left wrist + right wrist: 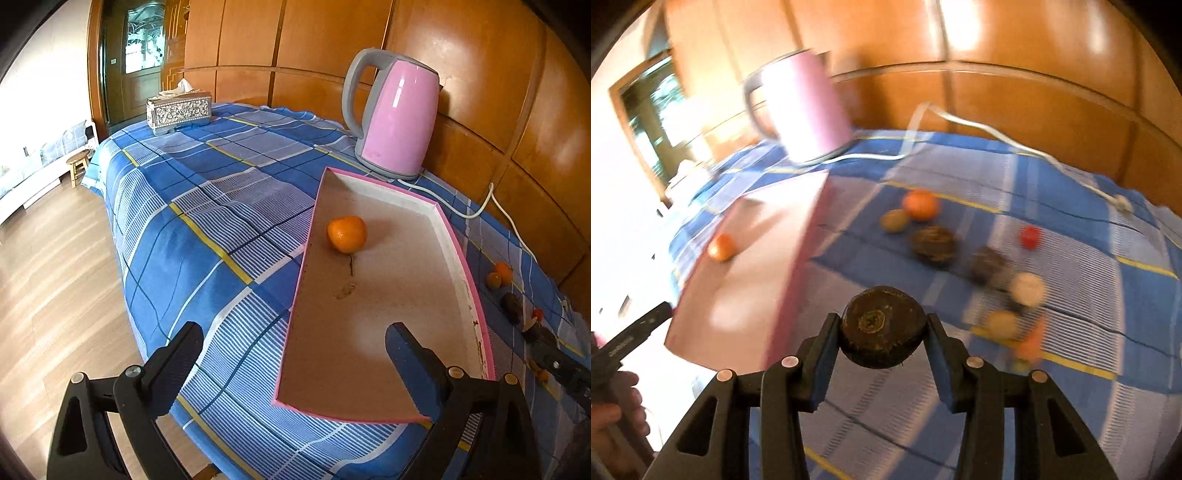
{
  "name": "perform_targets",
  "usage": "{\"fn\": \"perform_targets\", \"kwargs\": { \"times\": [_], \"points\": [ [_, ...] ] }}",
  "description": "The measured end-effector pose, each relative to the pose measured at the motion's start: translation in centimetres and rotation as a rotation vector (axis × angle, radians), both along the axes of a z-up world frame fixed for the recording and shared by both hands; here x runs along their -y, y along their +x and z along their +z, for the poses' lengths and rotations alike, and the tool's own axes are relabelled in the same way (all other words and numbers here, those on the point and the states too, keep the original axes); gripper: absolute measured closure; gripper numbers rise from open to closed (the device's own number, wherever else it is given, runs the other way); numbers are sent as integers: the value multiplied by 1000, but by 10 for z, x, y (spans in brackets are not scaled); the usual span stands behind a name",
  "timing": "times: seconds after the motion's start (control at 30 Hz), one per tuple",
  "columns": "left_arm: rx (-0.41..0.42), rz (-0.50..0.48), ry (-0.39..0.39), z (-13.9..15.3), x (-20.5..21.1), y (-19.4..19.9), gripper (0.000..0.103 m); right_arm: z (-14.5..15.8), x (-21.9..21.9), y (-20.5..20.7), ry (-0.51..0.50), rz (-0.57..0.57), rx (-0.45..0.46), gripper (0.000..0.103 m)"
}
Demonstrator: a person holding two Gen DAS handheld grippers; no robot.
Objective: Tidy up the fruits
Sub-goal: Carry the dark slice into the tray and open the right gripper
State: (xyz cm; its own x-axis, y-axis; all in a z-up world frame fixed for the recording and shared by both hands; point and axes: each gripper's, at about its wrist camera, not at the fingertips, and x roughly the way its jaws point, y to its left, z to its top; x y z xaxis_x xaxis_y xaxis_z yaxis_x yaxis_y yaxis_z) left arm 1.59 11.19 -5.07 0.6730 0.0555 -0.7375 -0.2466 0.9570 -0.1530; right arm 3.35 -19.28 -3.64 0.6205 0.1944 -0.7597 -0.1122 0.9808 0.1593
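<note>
1. The right gripper (882,334) holds a round dark brown fruit (882,326) tight between its two fingers, up above the blue checked cloth (1071,266).
2. The left gripper (295,354) has its jaws wide apart with nothing in them, low over the near end of the pink tray (399,295).
3. One orange (347,234) sits in the tray.
4. More fruits lie on the cloth beside the tray: another orange (921,205), a small green one (894,220), a red one (1030,237) and two dark ones.
5. A pink kettle (395,118) stands just behind the tray.

Checked-cloth table (207,206): kettle (395,118), tray (424,218), tissue box (179,110), loose fruit (921,205).
</note>
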Motion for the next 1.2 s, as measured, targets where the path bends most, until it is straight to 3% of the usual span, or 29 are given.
{"fn": "perform_targets", "kwargs": {
  "times": [0.2,0.53,0.63,0.7,0.87,1.2],
  "points": [
    [-6,5,-7,-2,-2,1,3,2,-50,25,13,124,-25,57],
    [-25,6,-12,-8,-5,3,3,-2,-118,73,0,204,-41,56],
    [-29,3,-16,-10,-6,4,3,-1,-130,81,-15,208,-19,51],
    [-31,3,-20,-11,-7,4,3,1,-130,82,-9,196,-7,46],
    [-29,-14,-29,-12,-4,4,3,3,-117,71,-23,167,10,45],
    [-27,-80,-32,-9,9,5,2,1,-49,31,-41,-66,43,44]
  ]
}}
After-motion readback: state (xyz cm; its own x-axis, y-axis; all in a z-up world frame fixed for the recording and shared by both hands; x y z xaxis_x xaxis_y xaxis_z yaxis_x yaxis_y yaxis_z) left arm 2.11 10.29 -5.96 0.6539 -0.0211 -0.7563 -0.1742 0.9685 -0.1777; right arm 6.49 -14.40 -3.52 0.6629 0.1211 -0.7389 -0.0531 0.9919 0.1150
